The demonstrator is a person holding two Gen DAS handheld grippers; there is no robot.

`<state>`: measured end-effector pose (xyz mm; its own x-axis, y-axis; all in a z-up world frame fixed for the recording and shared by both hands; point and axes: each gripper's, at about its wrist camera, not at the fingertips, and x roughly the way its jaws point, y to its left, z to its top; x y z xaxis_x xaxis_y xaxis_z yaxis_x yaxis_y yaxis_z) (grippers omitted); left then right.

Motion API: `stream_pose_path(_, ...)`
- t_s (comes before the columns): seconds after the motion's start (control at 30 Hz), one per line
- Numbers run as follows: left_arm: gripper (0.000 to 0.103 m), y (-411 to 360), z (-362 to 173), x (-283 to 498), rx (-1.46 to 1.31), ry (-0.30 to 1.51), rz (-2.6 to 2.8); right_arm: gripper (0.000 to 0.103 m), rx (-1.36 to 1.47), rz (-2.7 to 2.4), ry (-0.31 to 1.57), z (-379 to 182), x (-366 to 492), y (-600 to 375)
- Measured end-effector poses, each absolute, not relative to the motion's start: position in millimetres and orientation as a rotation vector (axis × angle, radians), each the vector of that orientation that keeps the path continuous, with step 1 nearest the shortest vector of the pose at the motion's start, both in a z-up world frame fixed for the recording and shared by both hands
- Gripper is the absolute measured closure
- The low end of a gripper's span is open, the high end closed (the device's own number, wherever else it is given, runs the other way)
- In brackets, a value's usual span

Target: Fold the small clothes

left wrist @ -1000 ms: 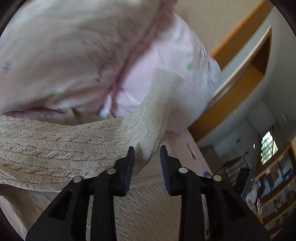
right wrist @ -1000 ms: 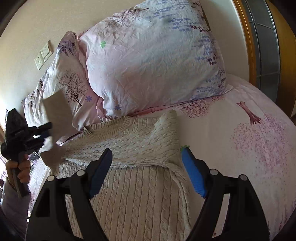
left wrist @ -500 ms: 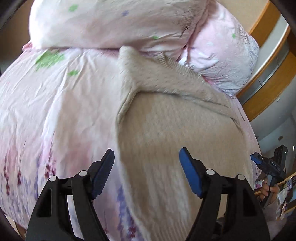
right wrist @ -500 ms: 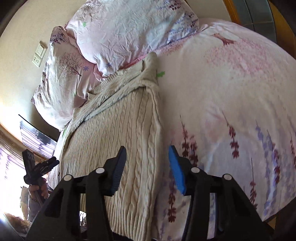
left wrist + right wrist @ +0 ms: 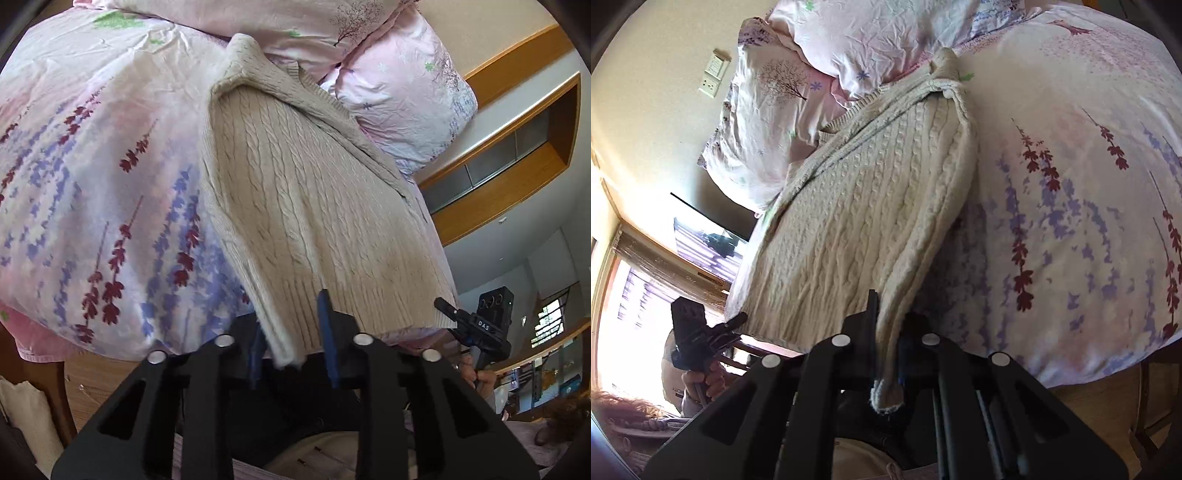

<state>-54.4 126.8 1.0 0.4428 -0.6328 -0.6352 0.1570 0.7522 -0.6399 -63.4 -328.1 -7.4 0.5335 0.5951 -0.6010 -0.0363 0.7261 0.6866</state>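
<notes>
A cream cable-knit sweater [image 5: 306,206] lies on the bed, its sleeves folded across the top near the pillows, its ribbed hem hanging at the near bed edge. My left gripper [image 5: 291,339] is shut on the hem's left corner. The right wrist view shows the same sweater [image 5: 871,206], with my right gripper [image 5: 886,343] shut on the hem's right corner; the knit bunches between the pads. Each gripper shows small in the other's view: the right one [image 5: 476,325] and the left one [image 5: 701,332].
The bed has a pink floral duvet [image 5: 85,192] and two pink pillows [image 5: 798,92] at the head. A wall socket [image 5: 714,77] is above the pillows. A wooden window frame [image 5: 517,162] and a wooden bed base [image 5: 92,376] border the bed.
Both grippers came down from the sleeves to the near hem and closed on its two corners. They were open half a second ago.
</notes>
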Motion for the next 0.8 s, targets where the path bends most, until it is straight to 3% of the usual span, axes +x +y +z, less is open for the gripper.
stream_pose_path(0.17,0.096,130,45,-22,-0.498,0.861,-0.592,0.096,0.639,0.442,0.755,48,-31,-337)
stream_pose_path(0.3,0.096,145,95,47,-0.445,0.693,-0.508,0.096,0.663,0.426,0.598,87,35,-351)
stream_pose_path(0.47,0.094,132,107,171,-0.410,0.647,-0.332,0.092,0.747,0.293,0.534,77,153,-358)
stream_pose_path(0.53,0.079,125,92,219,-0.396,0.693,-0.241,0.061,0.758,0.178,0.614,48,195,-349)
stream_pose_path(0.57,0.061,125,84,237,-0.381,0.736,-0.170,0.049,0.744,0.118,0.676,36,209,-347)
stream_pose_path(0.6,0.054,129,79,246,-0.376,0.776,-0.122,0.049,0.743,0.096,0.710,29,213,-348)
stream_pose_path(0.63,0.053,138,77,247,-0.401,0.784,-0.114,0.049,0.747,0.114,0.715,25,209,-350)
stream_pose_path(0.67,0.042,149,77,241,-0.430,0.769,-0.131,0.047,0.724,0.122,0.701,24,200,-352)
stream_pose_path(0.7,0.021,160,77,233,-0.449,0.748,-0.145,0.040,0.680,0.106,0.682,26,190,-354)
stream_pose_path(0.73,0.016,169,76,227,-0.455,0.736,-0.159,0.036,0.640,0.086,0.666,27,181,-357)
stream_pose_path(0.8,0.018,180,64,221,-0.490,0.788,-0.222,0.032,0.608,0.067,0.665,27,172,-365)
